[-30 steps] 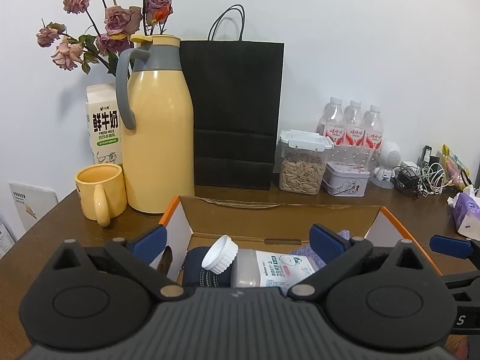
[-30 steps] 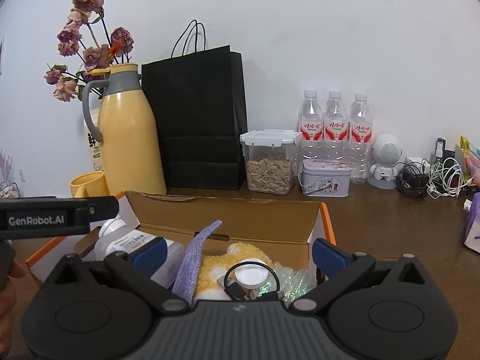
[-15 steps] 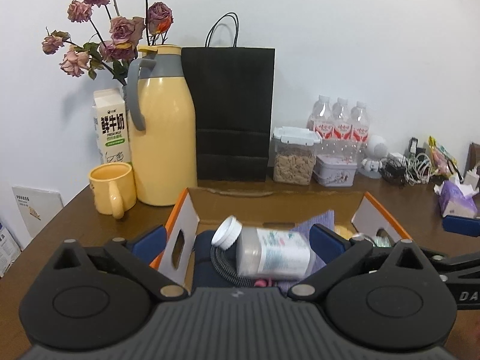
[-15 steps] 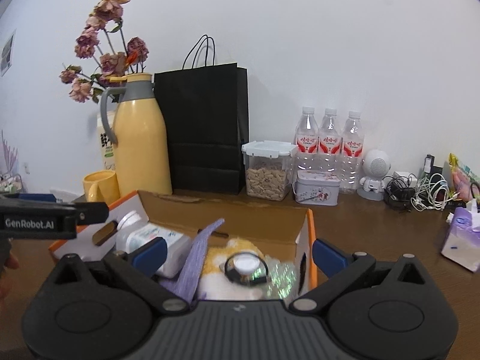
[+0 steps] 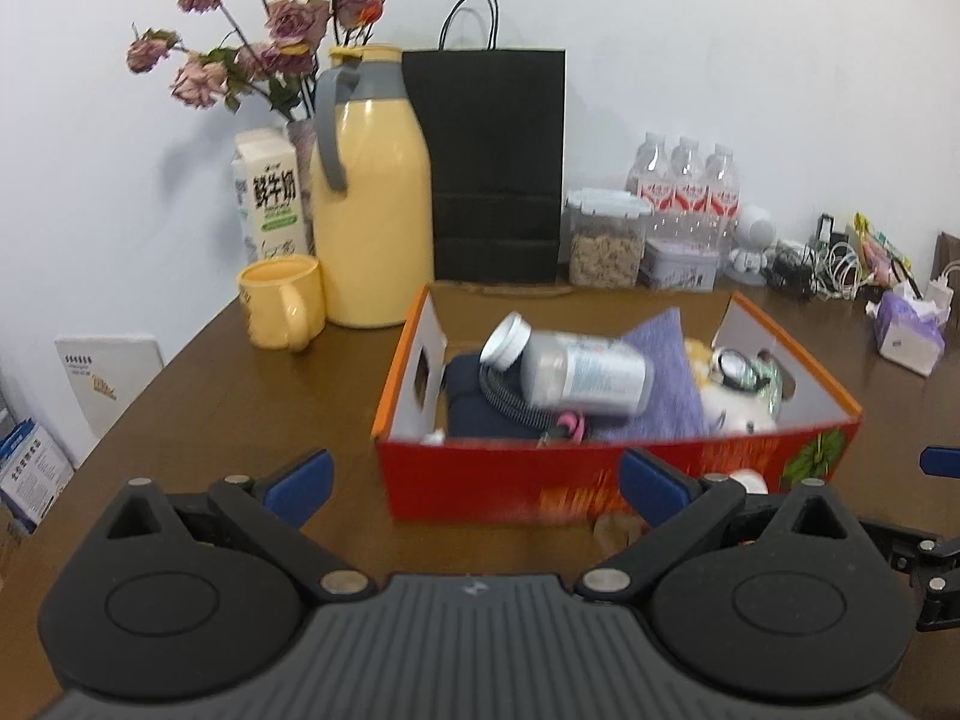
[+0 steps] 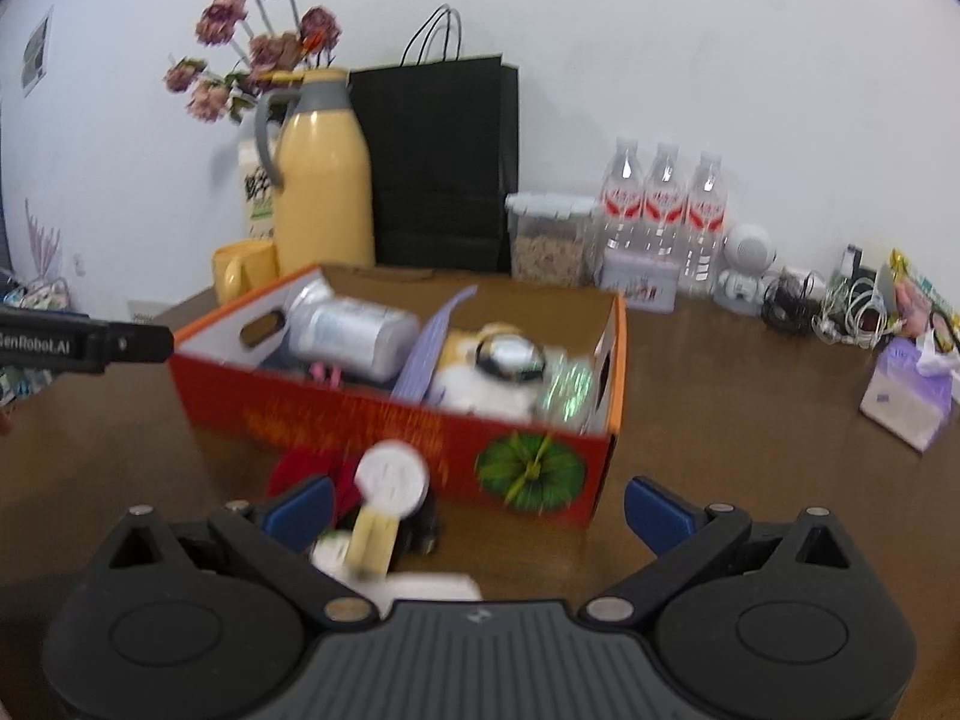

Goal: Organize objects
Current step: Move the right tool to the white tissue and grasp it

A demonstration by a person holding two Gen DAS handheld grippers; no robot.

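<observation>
Both grippers, left (image 5: 474, 480) and right (image 6: 477, 507), have been drawn back, fingers spread and empty; the red cardboard box (image 5: 600, 480) at mid-frame looks packed

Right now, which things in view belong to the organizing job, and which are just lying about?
Job:
- red box
- white bottle, purple cloth and plush toy inside it
- loose items on the table in front of the box
- left gripper and right gripper, both open

Lying about:
- yellow jug
- yellow mug
- milk carton
- black bag
- water bottles
- tissue pack
</observation>
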